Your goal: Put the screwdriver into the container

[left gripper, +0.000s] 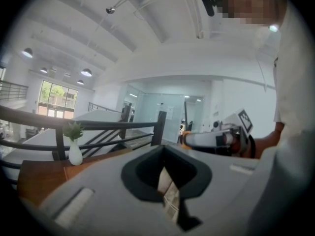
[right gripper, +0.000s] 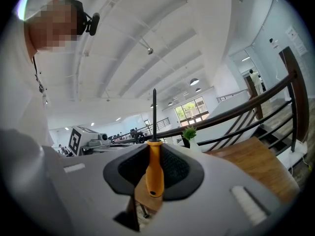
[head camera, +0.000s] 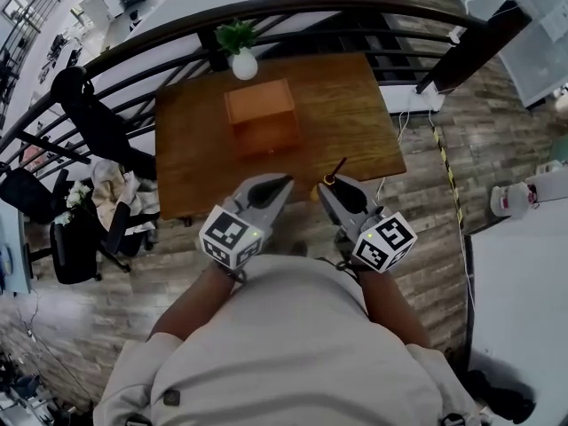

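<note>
The left gripper [left gripper: 166,188] is idle: its 2 grey jaws are pressed together on nothing, and it hangs off the near edge of the table. Just to its right, the right gripper [right gripper: 153,176] pinches the orange-handled screwdriver with the black shaft [right gripper: 154,166] by its handle, with the shaft pointing up and away from the jaws. So the pick-up looks done and the carry is in hand. The open orange-brown wooden box [head camera: 260,114] sits ahead at mid-table, well apart from both grippers, and nothing is seen inside it.

The next move calls for 1 reach forward and a little left. The shaft then has to tip down over the box rim before the jaws part, and a release too early would risk dropping the tool onto the table.

The brown wooden table [head camera: 191,162] carries only the box and, at its far edge, a small green plant in a white vase [head camera: 241,56]. Black office chairs [head camera: 75,238] stand to the left, a curved black railing [head camera: 373,7] runs behind, the floor is wood plank, and a white tabletop [head camera: 519,300] is at the right.
</note>
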